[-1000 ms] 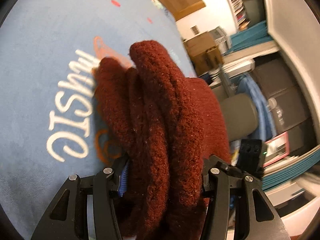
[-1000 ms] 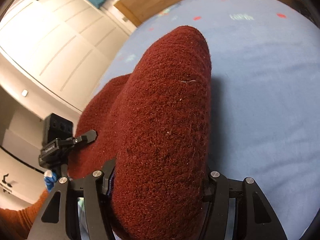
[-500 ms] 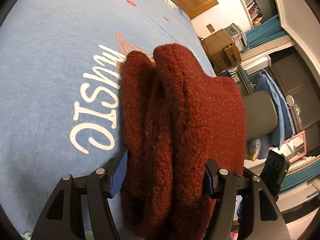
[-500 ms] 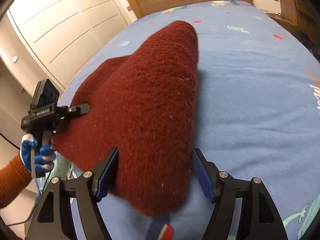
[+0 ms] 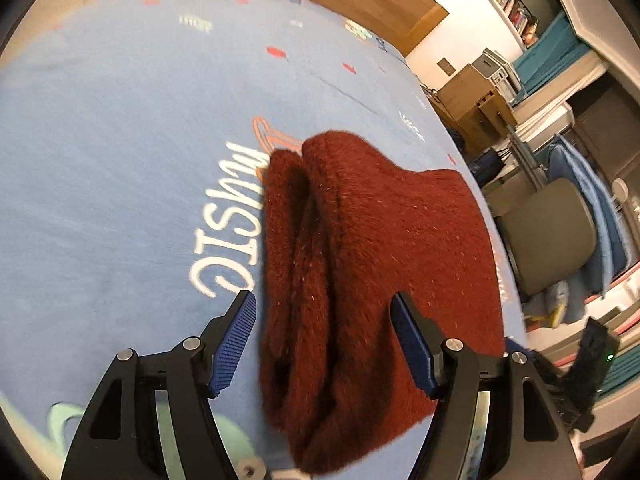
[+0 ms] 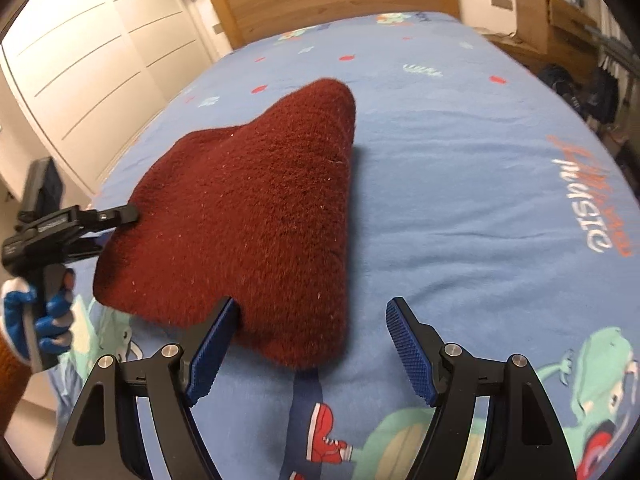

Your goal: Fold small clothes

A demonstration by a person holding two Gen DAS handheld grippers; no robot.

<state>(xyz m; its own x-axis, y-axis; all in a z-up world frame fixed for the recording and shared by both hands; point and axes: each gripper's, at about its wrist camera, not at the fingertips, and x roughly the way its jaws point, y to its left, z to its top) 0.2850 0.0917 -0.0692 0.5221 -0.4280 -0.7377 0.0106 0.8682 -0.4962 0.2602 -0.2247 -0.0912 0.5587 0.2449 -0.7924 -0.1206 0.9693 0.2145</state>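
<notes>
Blue bedspread (image 6: pixel 460 208) | folded maroon knit (image 6: pixel 248 216) lengthwise ahead between both | left gripper (image 5: pixel 324 332), right gripper (image 6: pixel 310 336) just opened, gripping nothing

I see the dark red knitted garment (image 5: pixel 360 248) (image 6: pixel 256 216) lying folded in thick layers on the bed's blue printed sheet (image 6: pixel 460 200), just beside its white "music" lettering (image 5: pixel 228 228).
</notes>
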